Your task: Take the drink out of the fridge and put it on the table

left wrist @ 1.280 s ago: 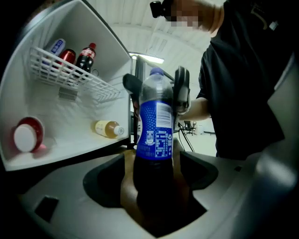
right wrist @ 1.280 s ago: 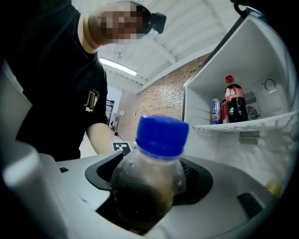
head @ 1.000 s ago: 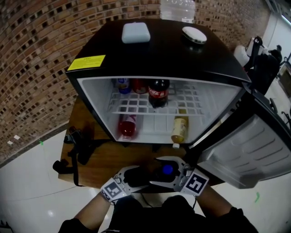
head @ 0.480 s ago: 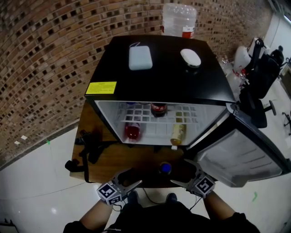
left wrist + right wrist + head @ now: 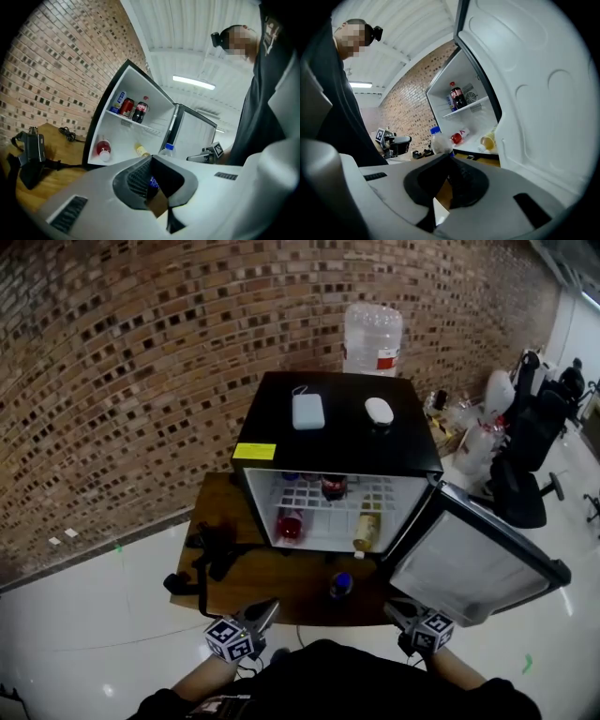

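A clear drink bottle with a blue cap (image 5: 340,585) stands upright on the wooden table (image 5: 272,577) in front of the open black fridge (image 5: 337,442). My left gripper (image 5: 268,607) sits at the table's near edge, left of the bottle, shut and empty. On the bottle's right, my right gripper (image 5: 392,607) is also shut with nothing in it. The bottle (image 5: 167,150) shows just past the closed left gripper (image 5: 151,160) in the left gripper view. In the right gripper view the bottle (image 5: 439,140) stands beyond the right gripper (image 5: 447,157).
The fridge door (image 5: 473,563) hangs open to the right. Inside are a cola bottle (image 5: 333,487), a red bottle (image 5: 290,526) and a yellow bottle (image 5: 366,532). A black strapped device (image 5: 214,554) lies on the table's left. A water jug (image 5: 372,338) stands behind; an office chair (image 5: 525,470) right.
Both grippers let go of the blue-capped bottle, drew apart and back to the table's near edge, and closed. The head view pulled back from the fridge.
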{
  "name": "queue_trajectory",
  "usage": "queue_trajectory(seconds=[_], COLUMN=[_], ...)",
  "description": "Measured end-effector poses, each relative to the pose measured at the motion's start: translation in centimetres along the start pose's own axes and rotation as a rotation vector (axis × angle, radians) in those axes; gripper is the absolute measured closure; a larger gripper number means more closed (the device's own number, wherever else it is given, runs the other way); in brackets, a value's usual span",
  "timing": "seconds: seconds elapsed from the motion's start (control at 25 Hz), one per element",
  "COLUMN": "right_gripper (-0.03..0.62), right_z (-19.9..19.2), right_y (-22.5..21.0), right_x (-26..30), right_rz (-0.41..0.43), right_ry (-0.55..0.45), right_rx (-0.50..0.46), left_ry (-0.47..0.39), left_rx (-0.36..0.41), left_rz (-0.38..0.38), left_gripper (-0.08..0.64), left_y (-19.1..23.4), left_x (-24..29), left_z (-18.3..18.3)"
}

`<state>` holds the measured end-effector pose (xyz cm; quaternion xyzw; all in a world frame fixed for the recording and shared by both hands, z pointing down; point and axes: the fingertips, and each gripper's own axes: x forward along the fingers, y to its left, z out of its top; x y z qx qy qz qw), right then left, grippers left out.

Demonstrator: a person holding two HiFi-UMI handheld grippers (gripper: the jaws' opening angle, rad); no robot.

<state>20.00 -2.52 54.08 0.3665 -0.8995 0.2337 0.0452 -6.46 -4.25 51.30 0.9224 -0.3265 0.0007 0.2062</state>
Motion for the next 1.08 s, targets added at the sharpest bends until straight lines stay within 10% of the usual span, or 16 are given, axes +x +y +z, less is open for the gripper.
queue_trajectory(seconds=[1.08], right_gripper=[0.591], right_z=[0.4], right_y=[0.7], right_x=[-0.2], right_rz=[0.032], right_ry=[0.01], right_rx=[-0.056], left_ry=[0.01], left_rx=[0.046], left_rz=[0.01], left_gripper=[0.545], left_y=[-1.6], left_x=[-1.4], left_z=[1.0])
